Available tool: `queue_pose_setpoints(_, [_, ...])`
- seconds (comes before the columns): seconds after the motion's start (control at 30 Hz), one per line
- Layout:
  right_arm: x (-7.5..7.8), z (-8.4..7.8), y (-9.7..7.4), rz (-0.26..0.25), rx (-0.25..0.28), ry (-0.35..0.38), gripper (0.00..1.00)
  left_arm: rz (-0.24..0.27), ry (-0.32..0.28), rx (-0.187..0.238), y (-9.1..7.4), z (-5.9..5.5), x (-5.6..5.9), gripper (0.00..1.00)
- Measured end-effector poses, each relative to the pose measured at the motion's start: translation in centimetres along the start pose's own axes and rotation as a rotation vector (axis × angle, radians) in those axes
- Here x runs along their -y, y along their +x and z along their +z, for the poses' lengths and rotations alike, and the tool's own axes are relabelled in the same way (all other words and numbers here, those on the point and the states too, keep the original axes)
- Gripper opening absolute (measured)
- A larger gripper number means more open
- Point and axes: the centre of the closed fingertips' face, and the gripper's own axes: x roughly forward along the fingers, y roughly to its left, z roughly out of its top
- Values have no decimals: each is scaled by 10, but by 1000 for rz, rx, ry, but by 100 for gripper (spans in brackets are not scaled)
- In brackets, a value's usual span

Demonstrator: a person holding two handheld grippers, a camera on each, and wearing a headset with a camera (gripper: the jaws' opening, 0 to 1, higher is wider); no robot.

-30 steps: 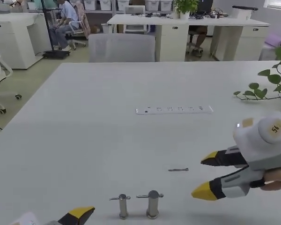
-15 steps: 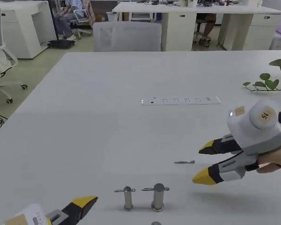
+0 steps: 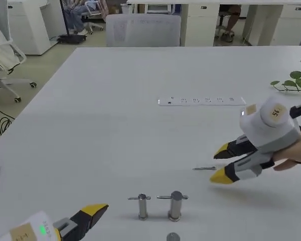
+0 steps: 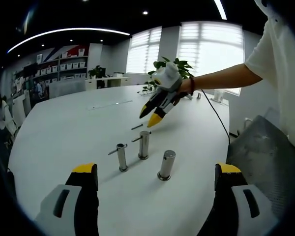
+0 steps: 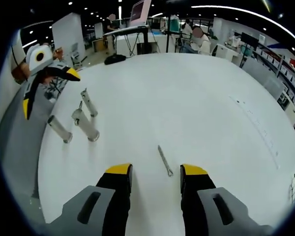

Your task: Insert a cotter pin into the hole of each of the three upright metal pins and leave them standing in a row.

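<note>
right claw [image 3: 219, 162]: released, with its two yellow-tipped jaws parted and nothing clamped. It is held low over the table by a hand [image 3: 295, 160] coming in from the 3 o'clock edge of the head view.
loose cotter pin [image 5: 164, 161]: flat on the table, its near end lying in the gap between the right claw's tips. In the head view it points away from them toward 9 o'clock. I cannot tell whether it touches either tip.
first pin [image 4: 121, 157]: upright, with a cotter pin through its head. In the head view it is at 8 o'clock of the right claw.
second pin [image 4: 144, 145]: upright just beside the first, at its 3 o'clock in the head view, also with a cotter pin through its head.
third pin [image 4: 166, 164]: upright with its head bare. In the head view it stands at 6 o'clock of the second pin, out of line with the other two.
left claw [image 4: 156, 171]: released, jaws spread wide. The third pin stands ahead between them, untouched. In the head view the claw sits at the 7 o'clock corner, one yellow tip aimed at the pins.
table [image 3: 115, 125]: white and broad.
power strip [image 3: 200, 101]: flat on the table at 11 o'clock of the right claw, well apart.
plant [image 3: 291, 83]: leafy sprigs at the table's 2 o'clock edge.
chair [image 3: 143, 30]: grey backrest at 12 o'clock, beyond the table's far edge.
</note>
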Motion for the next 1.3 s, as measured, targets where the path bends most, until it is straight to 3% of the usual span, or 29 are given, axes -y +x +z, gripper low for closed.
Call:
queue_pose_setpoints(0.57, [5,-9,11,46,-91,-94,25,-3,-18,17,1,1,-2,99])
queue_pose_setpoints(1.03, [8,-10,16,80,-143,-152,15,-2,-17,2,0,-1,-5,98])
queue_pose_setpoints(1.3, [5,-9,18,111,-188,-223,10,-3,-20,4,0,1,-6,96])
